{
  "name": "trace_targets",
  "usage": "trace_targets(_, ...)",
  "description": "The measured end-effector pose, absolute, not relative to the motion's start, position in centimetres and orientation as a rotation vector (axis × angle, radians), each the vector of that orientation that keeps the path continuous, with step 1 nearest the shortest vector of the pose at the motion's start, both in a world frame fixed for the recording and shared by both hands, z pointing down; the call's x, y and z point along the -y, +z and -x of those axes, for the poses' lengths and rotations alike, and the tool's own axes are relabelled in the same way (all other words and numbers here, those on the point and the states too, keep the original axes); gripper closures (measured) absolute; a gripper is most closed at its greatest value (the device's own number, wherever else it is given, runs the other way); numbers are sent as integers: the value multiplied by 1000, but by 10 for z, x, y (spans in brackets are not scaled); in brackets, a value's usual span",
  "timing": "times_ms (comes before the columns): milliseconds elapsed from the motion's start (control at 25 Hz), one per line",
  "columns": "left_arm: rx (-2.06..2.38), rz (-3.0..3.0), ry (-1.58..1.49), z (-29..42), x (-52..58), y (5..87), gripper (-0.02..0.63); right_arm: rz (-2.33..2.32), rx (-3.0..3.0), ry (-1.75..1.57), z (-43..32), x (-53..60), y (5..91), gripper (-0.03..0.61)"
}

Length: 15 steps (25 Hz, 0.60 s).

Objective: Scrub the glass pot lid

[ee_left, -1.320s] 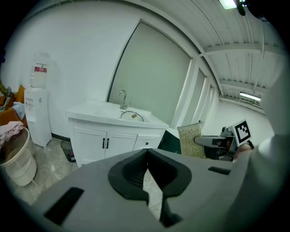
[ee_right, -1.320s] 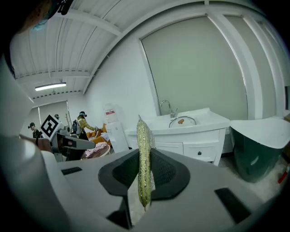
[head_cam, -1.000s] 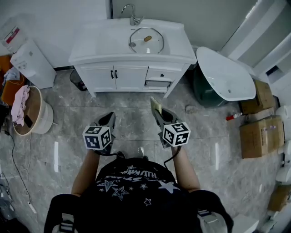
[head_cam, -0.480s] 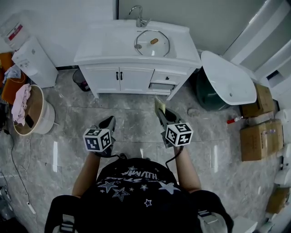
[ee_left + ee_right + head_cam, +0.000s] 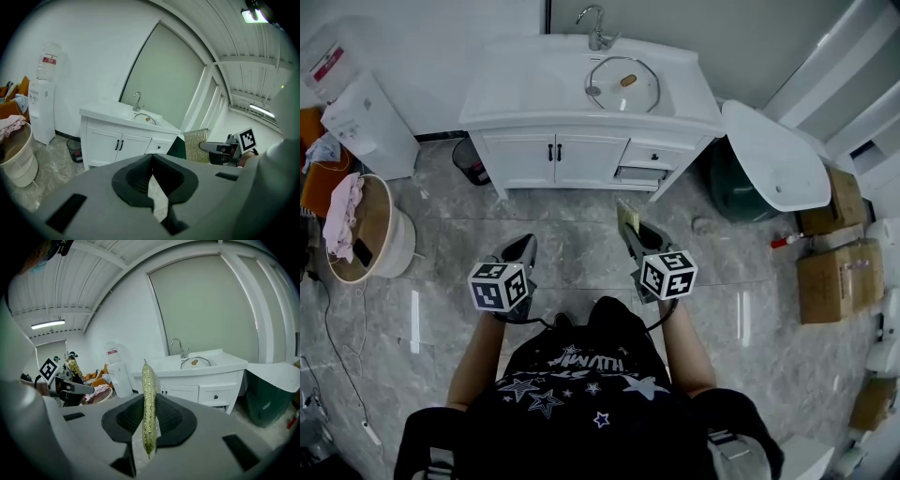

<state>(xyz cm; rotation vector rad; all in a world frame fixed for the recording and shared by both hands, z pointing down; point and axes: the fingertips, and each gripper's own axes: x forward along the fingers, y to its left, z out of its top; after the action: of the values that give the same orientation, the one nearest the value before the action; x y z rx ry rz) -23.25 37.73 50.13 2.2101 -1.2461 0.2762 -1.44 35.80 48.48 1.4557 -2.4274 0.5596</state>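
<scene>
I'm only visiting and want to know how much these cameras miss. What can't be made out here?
Glass pot lid: too small and distant in every view to tell whether it is dirty or wet.
Scrub pad: edge-on between the right gripper's jaws in the right gripper view; its faces are unseen.
Cabinet: closed doors hide its contents, head view.
Water bottle label: too small to read, left gripper view.

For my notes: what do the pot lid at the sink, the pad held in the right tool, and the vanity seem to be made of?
Pot lid: clear glass, basin shows through; metal-looking rim, brownish knob, possibly wood. Pad in right tool: glittery gold-green woven mesh, probably metallic-thread scouring cloth. Vanity: white glossy painted panels, dark handles.
</scene>
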Motion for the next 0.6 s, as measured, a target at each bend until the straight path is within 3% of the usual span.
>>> trace_targets(600, 1336, -2135, 252, 263, -318, 508, 604, -1391, 2448, 544, 26, -280, 495, 511)
